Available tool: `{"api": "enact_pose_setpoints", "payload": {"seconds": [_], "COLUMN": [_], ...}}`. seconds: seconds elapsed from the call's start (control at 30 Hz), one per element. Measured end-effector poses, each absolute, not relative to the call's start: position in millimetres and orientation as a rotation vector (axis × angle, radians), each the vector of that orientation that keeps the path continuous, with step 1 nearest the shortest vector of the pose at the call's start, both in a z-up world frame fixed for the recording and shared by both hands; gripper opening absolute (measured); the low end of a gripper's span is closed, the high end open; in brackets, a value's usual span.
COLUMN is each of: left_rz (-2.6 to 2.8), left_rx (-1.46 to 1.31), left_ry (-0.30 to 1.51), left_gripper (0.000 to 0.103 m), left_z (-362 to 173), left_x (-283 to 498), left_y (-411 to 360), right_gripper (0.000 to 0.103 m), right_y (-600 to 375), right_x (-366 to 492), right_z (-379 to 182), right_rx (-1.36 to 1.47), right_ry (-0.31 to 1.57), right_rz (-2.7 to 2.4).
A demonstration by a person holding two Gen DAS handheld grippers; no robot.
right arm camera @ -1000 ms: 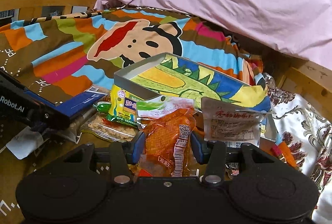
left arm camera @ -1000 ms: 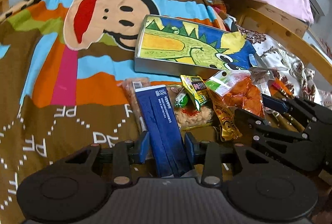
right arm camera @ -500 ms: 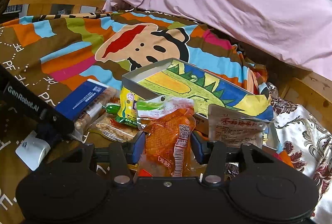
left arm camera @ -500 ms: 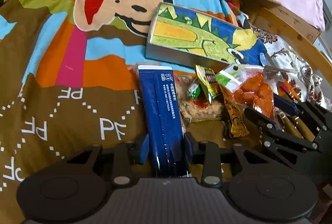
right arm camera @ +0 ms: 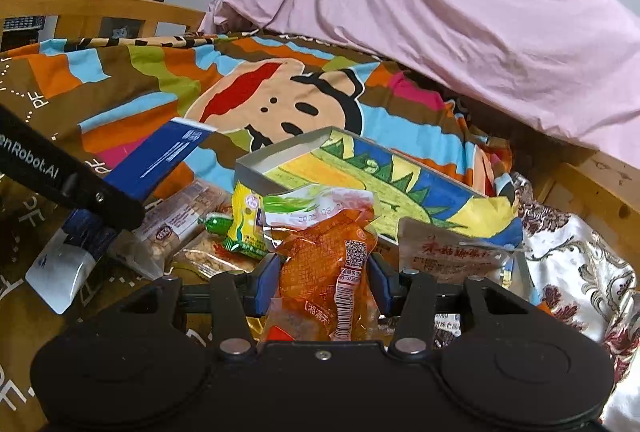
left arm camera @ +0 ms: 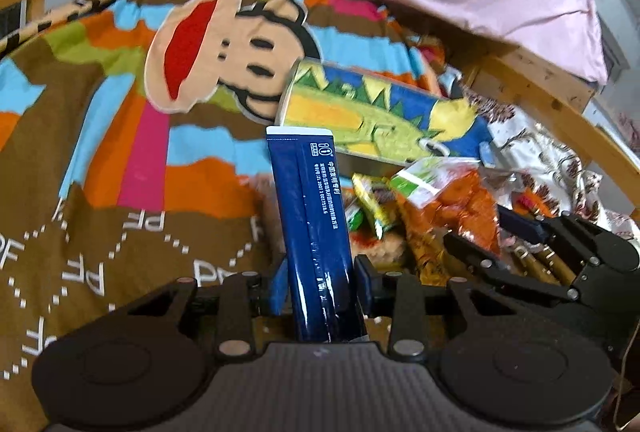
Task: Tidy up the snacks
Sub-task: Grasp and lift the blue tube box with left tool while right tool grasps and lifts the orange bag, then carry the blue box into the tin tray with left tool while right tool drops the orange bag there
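Observation:
My left gripper (left arm camera: 320, 282) is shut on a long dark blue packet (left arm camera: 310, 216) and holds it raised, its far end tilted up toward the box; the packet also shows in the right wrist view (right arm camera: 160, 162). My right gripper (right arm camera: 322, 282) is shut on an orange snack bag (right arm camera: 326, 260), also visible in the left wrist view (left arm camera: 460, 204). A shallow grey box with a crocodile picture inside (left arm camera: 380, 116) (right arm camera: 360, 172) lies just beyond the snack pile.
Loose snacks lie between the grippers: a yellow-green packet (right arm camera: 244, 220), a clear biscuit pack (right arm camera: 180, 224), a brown pouch (right arm camera: 448, 248). A monkey-print blanket (left arm camera: 120, 152) covers the bed. A pink sheet (right arm camera: 440, 4) is heaped behind. A wooden rail (left arm camera: 560, 104) runs at right.
My left gripper has lifted the blue packet off the blanket and tipped its far end upward. My right gripper still holds the orange bag, almost in the same place.

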State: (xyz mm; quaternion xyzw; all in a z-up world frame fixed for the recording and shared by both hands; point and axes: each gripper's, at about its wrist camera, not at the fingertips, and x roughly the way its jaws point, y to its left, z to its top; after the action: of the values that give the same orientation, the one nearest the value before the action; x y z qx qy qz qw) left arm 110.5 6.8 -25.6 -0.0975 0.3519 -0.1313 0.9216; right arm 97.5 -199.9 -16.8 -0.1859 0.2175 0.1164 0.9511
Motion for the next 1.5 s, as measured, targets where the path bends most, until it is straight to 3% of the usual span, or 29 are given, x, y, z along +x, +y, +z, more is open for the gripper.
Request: {"api": "enact_pose_setpoints", "payload": {"seconds": [0.43,0.87,1.5], "left_rz": [-0.229,-0.23,-0.345], "left_rx": [-0.213,-0.197,-0.115], "left_ry": [0.574,0.477,0.646], "left_gripper": [0.038,0.038,0.038], "left_z": [-2.5,41.6,-6.2], "left_x": [129.3,214.7,336.5], "left_y": [1.4,-59.1,-194.1], "right_gripper": [0.05,0.05,0.051], "right_y": [-197.1,-259.6,-356.9], "right_x": [109.3,175.8,264.0], "right_z": [-3.9,38.2,4.4], "right_rx": [-0.357,-0.262,-0.058], "right_ry": [0.346,0.191,0.385], "right_rz": [0.259,0.142,-0.039]}}
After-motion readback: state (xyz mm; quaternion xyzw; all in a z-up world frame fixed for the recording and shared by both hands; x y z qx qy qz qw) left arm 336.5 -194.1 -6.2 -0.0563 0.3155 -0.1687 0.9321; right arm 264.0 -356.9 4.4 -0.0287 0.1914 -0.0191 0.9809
